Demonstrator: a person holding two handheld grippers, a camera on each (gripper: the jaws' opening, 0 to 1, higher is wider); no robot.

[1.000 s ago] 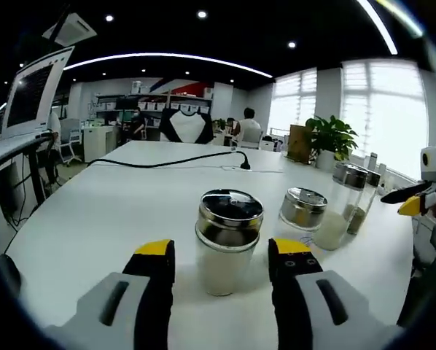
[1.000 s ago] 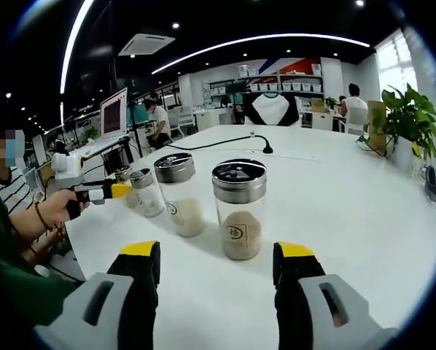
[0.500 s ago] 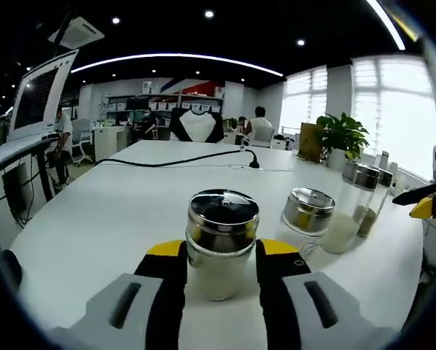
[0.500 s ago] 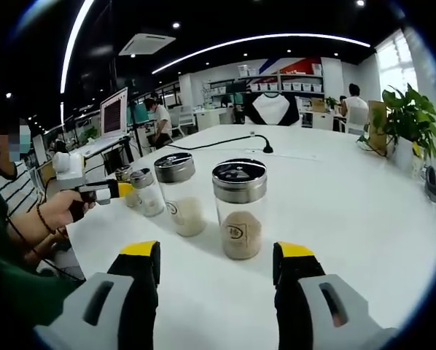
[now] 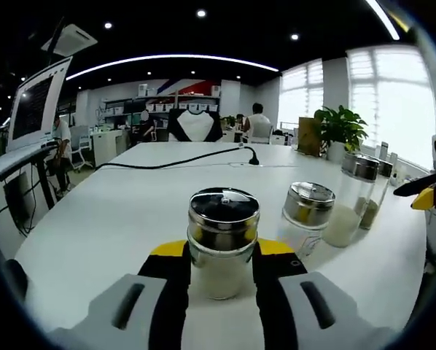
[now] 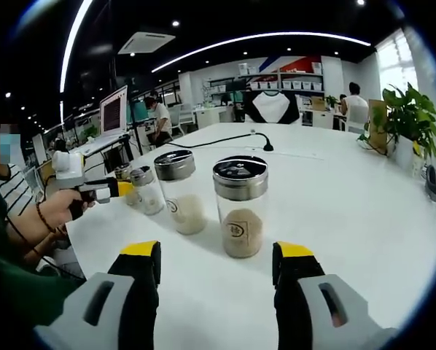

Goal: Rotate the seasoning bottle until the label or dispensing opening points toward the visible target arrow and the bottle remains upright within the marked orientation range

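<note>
Ceiling strip lights [image 5: 167, 58] and bright windows [image 5: 393, 102] are flooding the white table [image 6: 364, 211], while fisheye distortion is bending the edges.

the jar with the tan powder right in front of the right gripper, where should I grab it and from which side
Take the tan powder jar on its straight glass wall below the metal lid, coming level along the table from the right gripper's side. It stands upright and round, the open jaws already face it, and the neighbouring jar leaves a gap.

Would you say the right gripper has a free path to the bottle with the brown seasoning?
Probably yes: the right gripper is open, the brown seasoning bottle stands upright straight ahead of its jaws, and only bare white table lies between.
</note>
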